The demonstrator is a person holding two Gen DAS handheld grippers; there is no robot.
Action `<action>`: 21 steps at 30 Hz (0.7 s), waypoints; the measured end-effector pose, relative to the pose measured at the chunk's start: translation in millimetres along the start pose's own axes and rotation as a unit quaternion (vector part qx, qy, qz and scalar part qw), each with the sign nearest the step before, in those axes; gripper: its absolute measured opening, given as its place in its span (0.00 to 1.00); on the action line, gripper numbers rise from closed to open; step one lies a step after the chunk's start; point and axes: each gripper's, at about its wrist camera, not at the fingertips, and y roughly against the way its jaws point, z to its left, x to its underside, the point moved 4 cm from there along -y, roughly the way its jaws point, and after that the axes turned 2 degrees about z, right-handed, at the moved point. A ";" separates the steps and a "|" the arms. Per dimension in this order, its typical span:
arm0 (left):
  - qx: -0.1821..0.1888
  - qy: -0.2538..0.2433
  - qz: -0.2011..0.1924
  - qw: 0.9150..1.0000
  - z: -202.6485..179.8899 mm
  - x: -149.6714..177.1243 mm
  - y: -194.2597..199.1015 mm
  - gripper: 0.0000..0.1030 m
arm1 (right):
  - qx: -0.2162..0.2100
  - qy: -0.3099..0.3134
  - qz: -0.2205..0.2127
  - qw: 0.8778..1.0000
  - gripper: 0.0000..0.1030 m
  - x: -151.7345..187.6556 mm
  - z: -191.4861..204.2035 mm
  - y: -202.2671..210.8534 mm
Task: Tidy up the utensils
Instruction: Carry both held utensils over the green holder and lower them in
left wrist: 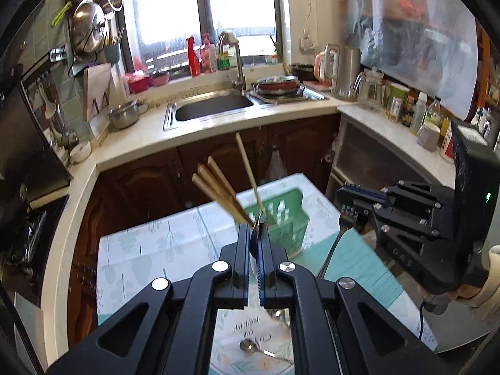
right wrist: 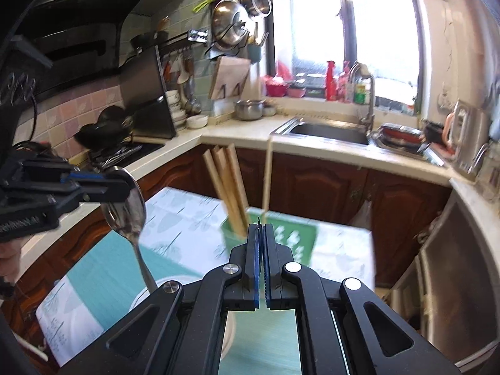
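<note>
Left gripper (left wrist: 256,237) angled down, clamping spoon (right wrist: 126,206), right gripper (right wrist: 262,234) clamping fork (left wrist: 342,228), above green basket (left wrist: 281,215)

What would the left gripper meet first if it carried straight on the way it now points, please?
Most likely the green utensil basket holding the chopsticks, straight beyond the left gripper and the spoon it clamps; depth is hard to judge.

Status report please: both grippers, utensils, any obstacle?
Left gripper shut on spoon. Right gripper shut on fork. Green holder ahead, chopsticks inside.
</note>
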 end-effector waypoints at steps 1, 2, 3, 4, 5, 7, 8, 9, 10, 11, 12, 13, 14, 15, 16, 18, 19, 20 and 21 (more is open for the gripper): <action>-0.002 -0.005 -0.010 1.000 -2.2 -13.1 3.4 0.02 | 0.008 0.003 -0.004 1.000 0.02 -7.6 -4.2 3.0; -0.004 -0.008 -0.016 1.000 -4.1 -21.5 5.8 0.02 | 0.024 0.011 -0.012 1.000 0.02 -21.2 -12.7 7.4; -0.006 -0.014 -0.027 1.000 -6.7 -34.1 8.7 0.02 | 0.035 0.016 -0.016 0.999 0.02 -28.8 -17.7 10.0; -0.011 -0.020 -0.037 0.999 -9.2 -45.9 11.0 0.02 | 0.035 0.016 -0.016 0.999 0.02 -28.8 -17.7 10.0; -0.015 -0.024 -0.045 0.999 -11.1 -54.2 12.8 0.02 | 0.055 0.023 -0.023 0.998 0.02 -42.5 -28.8 13.1; -0.021 -0.030 -0.064 0.997 -15.1 -73.5 13.6 0.02 | 0.074 0.028 -0.028 0.996 0.02 -56.1 -41.3 13.7; -0.024 -0.031 -0.075 0.996 -16.9 -84.8 12.3 0.02 | 0.082 0.032 -0.029 0.996 0.02 -61.2 -47.6 12.5; -0.025 -0.030 -0.081 0.996 -17.6 -91.1 9.9 0.02 | 0.093 0.037 -0.032 0.995 0.02 -66.2 -54.2 11.7; -0.026 -0.028 -0.087 0.995 -18.8 -98.3 6.4 0.02 | 0.093 0.037 -0.032 0.995 0.02 -66.2 -54.2 11.7; -0.028 -0.027 -0.092 0.995 -19.2 -104.2 1.9 0.02 | 0.101 0.039 -0.035 0.993 0.02 -70.5 -60.3 10.7; -0.029 -0.025 -0.094 0.995 -19.6 -107.8 -3.0 0.02 | 0.108 0.041 -0.035 0.993 0.02 -74.3 -66.3 8.3; -0.029 -0.020 -0.093 0.995 -19.7 -111.0 -10.4 0.02 | 0.117 0.040 -0.038 0.992 0.02 -81.1 -77.0 -0.9; -0.028 -0.017 -0.092 0.995 -19.0 -112.8 -17.2 0.02 | 0.117 0.040 -0.038 0.992 0.02 -81.1 -77.0 -0.9; -0.031 -0.015 -0.091 0.995 -18.3 -114.4 -26.5 0.02 | 0.122 0.041 -0.041 0.991 0.02 -83.1 -82.4 -4.7; -0.033 -0.014 -0.090 0.995 -18.6 -114.3 -36.8 0.02 | 0.125 0.043 -0.042 0.990 0.02 -84.8 -86.4 -11.9; -0.031 -0.010 -0.085 0.996 -17.8 -110.2 -55.6 0.02 | 0.131 0.055 -0.046 0.989 0.02 -85.8 -94.1 -28.3; -0.030 -0.006 -0.080 0.996 -17.0 -107.7 -66.8 0.02 | 0.131 0.060 -0.049 0.988 0.02 -85.2 -94.8 -37.7; -0.027 -0.003 -0.077 0.997 -16.0 -102.8 -75.7 0.02 | 0.133 0.066 -0.050 0.988 0.02 -84.9 -95.8 -47.0; -0.027 -0.002 -0.075 0.997 -15.8 -100.6 -84.4 0.02 | 0.133 0.066 -0.050 0.988 0.02 -84.9 -95.8 -47.0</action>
